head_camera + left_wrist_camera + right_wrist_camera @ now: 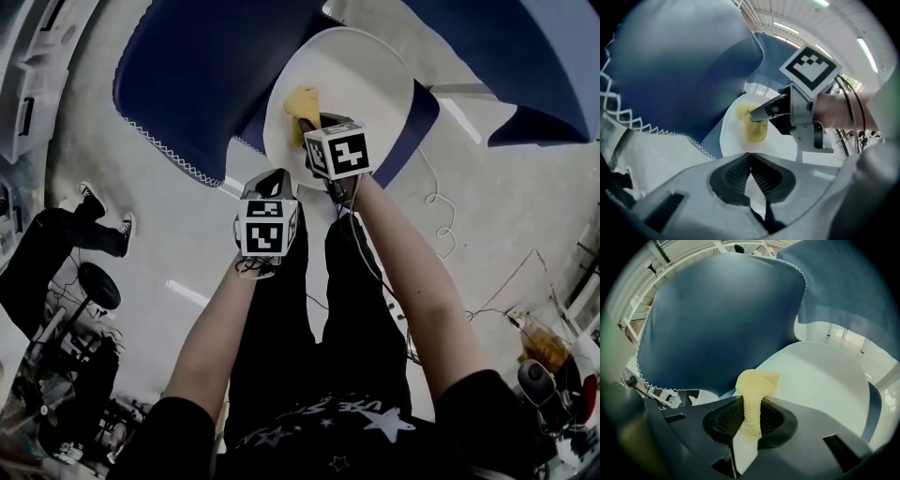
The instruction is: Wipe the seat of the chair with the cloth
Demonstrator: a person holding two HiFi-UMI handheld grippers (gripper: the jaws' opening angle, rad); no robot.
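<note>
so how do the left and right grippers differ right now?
Right gripper is shut on the yellow cloth; left gripper is shut on nothing. Right reaches out over the white chair seat; left sits back, nearer the person, clear of the cloth. Both have their jaws together.

— What's hidden in the head view?
— My right gripper point(314, 124) covers the six o'clock end of the cloth point(302, 98); blue fabric point(187, 75) hides the nine o'clock edge of the seat point(366, 84).
</note>
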